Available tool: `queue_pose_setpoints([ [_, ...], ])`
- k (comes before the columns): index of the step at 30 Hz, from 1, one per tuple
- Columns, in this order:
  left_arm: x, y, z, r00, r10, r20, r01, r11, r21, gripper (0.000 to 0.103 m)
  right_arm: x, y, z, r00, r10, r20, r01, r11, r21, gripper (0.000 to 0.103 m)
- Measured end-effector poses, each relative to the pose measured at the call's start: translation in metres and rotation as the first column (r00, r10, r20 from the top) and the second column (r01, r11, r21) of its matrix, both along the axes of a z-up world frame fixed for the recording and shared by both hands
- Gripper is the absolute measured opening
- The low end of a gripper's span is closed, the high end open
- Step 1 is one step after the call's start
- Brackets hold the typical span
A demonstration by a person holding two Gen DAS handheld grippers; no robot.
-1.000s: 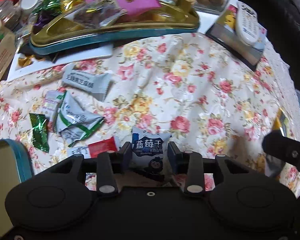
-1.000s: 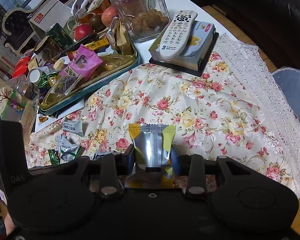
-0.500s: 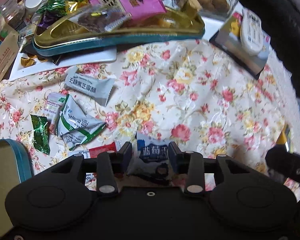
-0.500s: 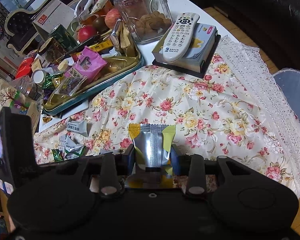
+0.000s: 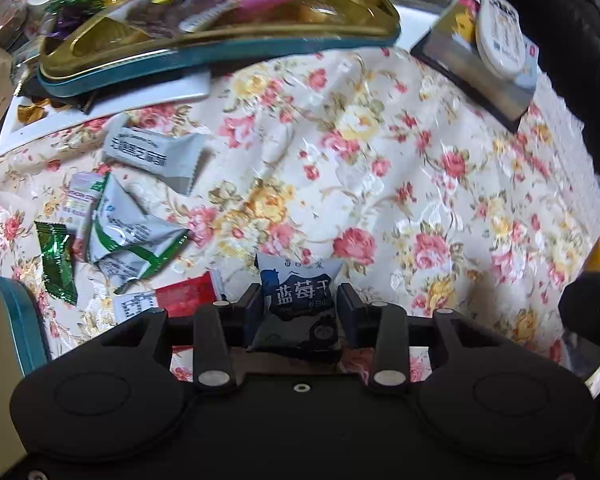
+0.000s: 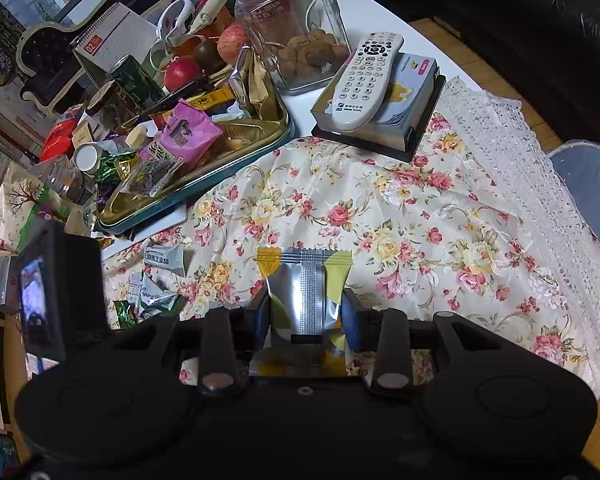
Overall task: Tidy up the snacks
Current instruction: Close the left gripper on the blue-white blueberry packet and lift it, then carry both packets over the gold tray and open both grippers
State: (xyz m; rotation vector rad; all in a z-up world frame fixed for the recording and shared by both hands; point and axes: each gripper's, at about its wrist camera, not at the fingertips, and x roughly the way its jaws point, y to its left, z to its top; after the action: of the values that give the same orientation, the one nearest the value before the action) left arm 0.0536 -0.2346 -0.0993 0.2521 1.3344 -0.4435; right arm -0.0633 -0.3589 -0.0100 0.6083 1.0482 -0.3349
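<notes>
A blue-and-white snack packet (image 5: 298, 280) lies on the floral tablecloth (image 5: 380, 160) between the fingers of my left gripper (image 5: 299, 304). The jaws stand wide on either side of it and I see no squeeze on it. My right gripper (image 6: 305, 312) is shut on a silver packet with yellow corners (image 6: 306, 280), held a little above the cloth. Loose snacks lie to the left: a grey packet (image 5: 156, 156), a crumpled green-and-white packet (image 5: 128, 236), a green candy (image 5: 56, 260) and a red packet (image 5: 184, 294).
A gold tray with a teal rim (image 5: 220, 56), heaped with snacks, stands at the back. A teal-rimmed tin (image 5: 16, 320) sits at the near left. A remote (image 6: 366, 76) rests on a box beside a glass jar (image 6: 296, 28). The lace edge (image 6: 540, 184) marks the table's right side.
My left gripper has sunk slightly over the blue packet, which now sits deeper between the fingers. The right gripper and its silver packet have stayed put.
</notes>
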Motion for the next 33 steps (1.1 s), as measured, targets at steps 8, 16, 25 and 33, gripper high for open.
queue_pose_setpoints([
  [8, -0.005, -0.012, -0.002, 1.000, 0.014, -0.013, -0.014, 1.000, 0.002, 0.045, -0.002, -0.002, 0.002, 1.000, -0.019, -0.001, 0.019, 1.000, 0.003, 0.039],
  [16, 0.000, 0.019, 0.037, 0.998, 0.063, -0.001, -0.063, 0.997, -0.040, 0.044, 0.001, 0.001, 0.013, 0.999, -0.049, 0.016, 0.049, 0.999, -0.011, 0.039],
  [25, 0.012, 0.093, 0.089, 0.988, 0.148, 0.050, -0.146, 0.988, -0.047, 0.044, 0.019, 0.039, 0.019, 1.000, 0.010, 0.017, -0.010, 1.000, -0.015, 0.039],
  [33, 0.023, 0.181, 0.105, 0.955, 0.286, 0.077, -0.287, 0.958, 0.011, 0.044, 0.053, 0.104, 0.025, 0.990, 0.139, 0.029, -0.140, 0.990, 0.015, 0.039],
])
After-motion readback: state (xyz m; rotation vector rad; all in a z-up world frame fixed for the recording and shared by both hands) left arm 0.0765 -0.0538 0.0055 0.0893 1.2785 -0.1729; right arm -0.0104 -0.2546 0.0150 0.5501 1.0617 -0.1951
